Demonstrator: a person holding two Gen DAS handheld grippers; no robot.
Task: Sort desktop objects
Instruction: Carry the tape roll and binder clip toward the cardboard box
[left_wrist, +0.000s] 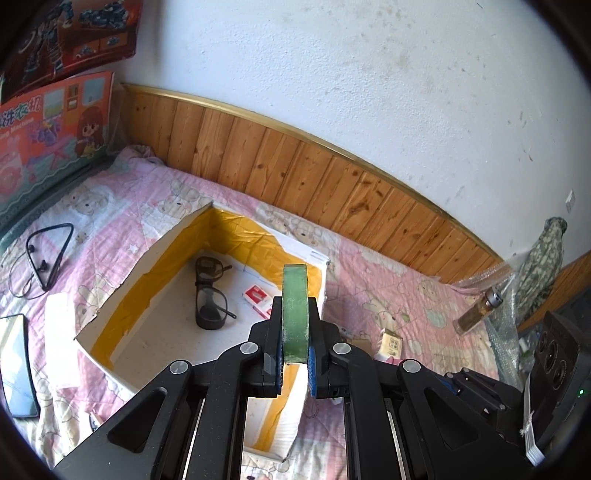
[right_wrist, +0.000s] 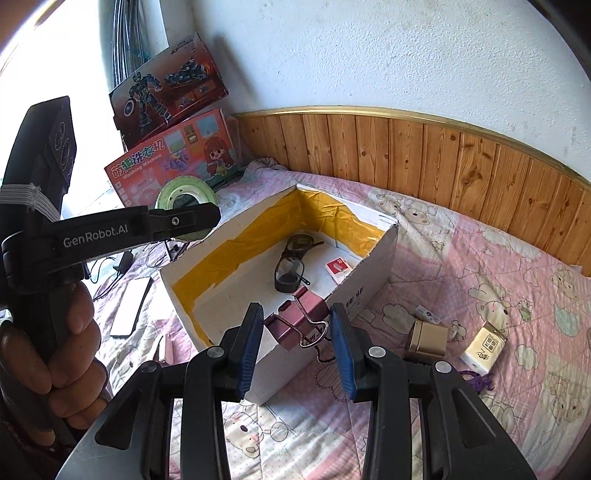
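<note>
Nearest the lens in the left wrist view, the left gripper (left_wrist: 295, 332) is clamped tight on a green tape roll (left_wrist: 294, 314) held on edge, its upper rim rising above the fingertips at 12 o'clock. In the right wrist view, the right gripper (right_wrist: 297, 325) stands partly open with a maroon binder clip (right_wrist: 301, 317) between its blue pads (right_wrist: 251, 347); the clip's body and wire handles fill the gap, though whether both pads press on it cannot be told. Both tools hover over a white cardboard box (right_wrist: 369, 280), open-topped and lined with yellow tape, which rests on a pink quilted bedspread (right_wrist: 461, 258) printed with cartoon animals. Inside the box lie black glasses (right_wrist: 291, 266) and, at 3 o'clock of them, a small red-and-white pack (right_wrist: 337, 267). On the bedspread at 4 o'clock of the box sit a gold case (right_wrist: 424, 339) and a tissue packet (right_wrist: 484, 347); at 9 o'clock lie a phone (left_wrist: 16, 365) and a neckband headset (left_wrist: 44, 254). Beyond, wooden wainscot (left_wrist: 295, 166) with a brass-coloured rail meets a rough white wall (left_wrist: 369, 74), and two toy cartons (right_wrist: 173, 162) lean at 10 o'clock.
</note>
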